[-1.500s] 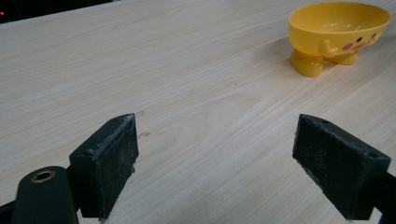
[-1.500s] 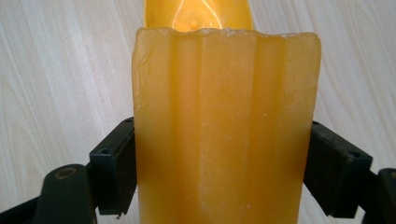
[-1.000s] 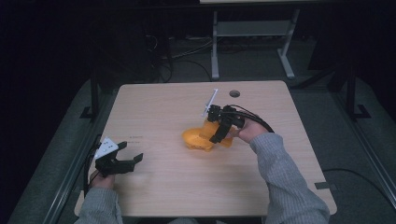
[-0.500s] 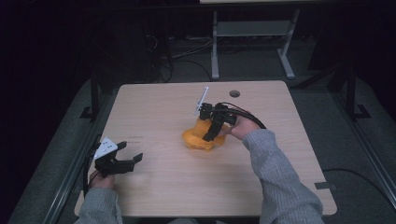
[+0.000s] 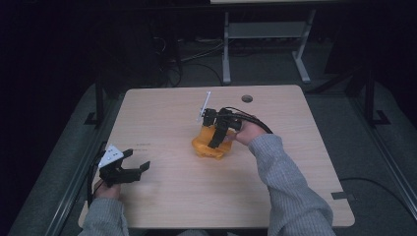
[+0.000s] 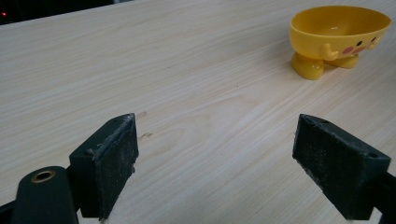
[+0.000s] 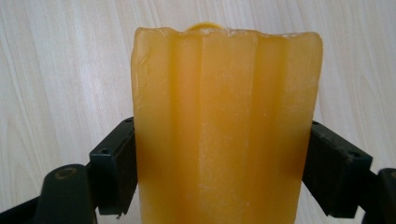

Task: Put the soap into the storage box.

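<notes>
right gripper holds an orange ridged block above a yellow bowl near the tabletop's centre

a pale wood tabletop (image 5: 162, 108) seen from above, with a person's two grey-sleeved forearms coming in from its near edge. a small round hole sits close to the far edge, right of the middle.

a yellow footed bowl (image 5: 209, 146) stands upright near the centre of the tabletop. in the left gripper view the same bowl (image 6: 338, 37) shows a cartoon face with pink cheeks, stubby arms and two feet, and nothing can be seen inside it from that low angle.

the right gripper (image 5: 215, 142) points down over the bowl, its jaws clamped on the two long sides of an orange ridged block (image 7: 226, 126), translucent and much like an ice lolly or a wax bar. the block's long axis runs straight out along the jaws, so its free end aims at the bowl. in the high view the gripper hides the block, and it is not possible to tell whether the block touches the bowl.

this hand is by far the nearer one to the bowl. the forearm reaches in from the near right, wrist bent downward. the next move likely turns on keeping the block's end inside the rim.

the left gripper (image 5: 137, 162) rests near the near left corner, well apart from the bowl, jaws spread wide and holding nothing.
</notes>
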